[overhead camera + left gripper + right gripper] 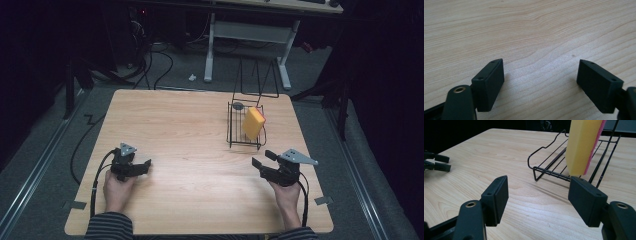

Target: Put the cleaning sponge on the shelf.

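A yellow sponge (253,122) stands upright in a wire rack (231,125) at the table's far right. The right gripper (264,159), jaws wide and empty, is held just near of the rack; the left gripper (145,167) rests wide. An approach seems under way; reaching farther in is needed next.

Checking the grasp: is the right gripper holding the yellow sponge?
No: the right gripper is open over bare table, apart from the yellow sponge in the black wire rack.

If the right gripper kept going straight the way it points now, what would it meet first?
Most likely the black wire rack, at its near rail, with the yellow sponge standing just behind. The right gripper is open, nothing between its jaws, bare table ahead. Depth is hard to judge.
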`<state>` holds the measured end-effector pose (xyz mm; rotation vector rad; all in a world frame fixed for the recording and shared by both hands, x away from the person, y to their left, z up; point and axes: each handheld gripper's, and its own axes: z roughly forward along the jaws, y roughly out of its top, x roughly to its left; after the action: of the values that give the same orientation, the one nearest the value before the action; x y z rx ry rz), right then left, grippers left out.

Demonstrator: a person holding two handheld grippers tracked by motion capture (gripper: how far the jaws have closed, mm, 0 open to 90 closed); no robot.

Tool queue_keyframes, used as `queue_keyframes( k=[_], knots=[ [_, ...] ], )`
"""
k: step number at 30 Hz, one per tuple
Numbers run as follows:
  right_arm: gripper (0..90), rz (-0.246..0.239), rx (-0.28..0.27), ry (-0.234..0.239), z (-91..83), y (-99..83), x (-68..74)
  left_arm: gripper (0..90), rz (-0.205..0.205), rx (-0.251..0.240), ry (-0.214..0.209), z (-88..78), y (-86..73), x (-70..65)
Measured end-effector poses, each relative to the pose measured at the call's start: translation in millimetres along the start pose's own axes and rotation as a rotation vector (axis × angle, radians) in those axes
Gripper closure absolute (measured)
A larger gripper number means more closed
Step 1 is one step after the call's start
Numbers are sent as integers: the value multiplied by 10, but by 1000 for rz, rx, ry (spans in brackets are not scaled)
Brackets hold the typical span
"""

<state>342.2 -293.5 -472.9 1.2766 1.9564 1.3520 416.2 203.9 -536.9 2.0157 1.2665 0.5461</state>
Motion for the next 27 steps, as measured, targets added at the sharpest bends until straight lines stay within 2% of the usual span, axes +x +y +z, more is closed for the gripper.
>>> queue_keyframes(
  k=[7, 14, 21, 27],
  knots=[
    [334, 1, 26, -2, 65, -50, -11, 225, 0, 2, -1, -1, 1, 1],
    [339, -5, 56, -29, 148, -99, -29, 225, 0, 2, -2, -1, 1, 1],
    [337, -11, 109, -38, 244, -156, -47, 225, 0, 0, 0, 0, 0, 0],
    [337, -26, 167, -64, 354, -201, -55, 225, 0, 0, 0, 0, 0, 0]
  ],
)
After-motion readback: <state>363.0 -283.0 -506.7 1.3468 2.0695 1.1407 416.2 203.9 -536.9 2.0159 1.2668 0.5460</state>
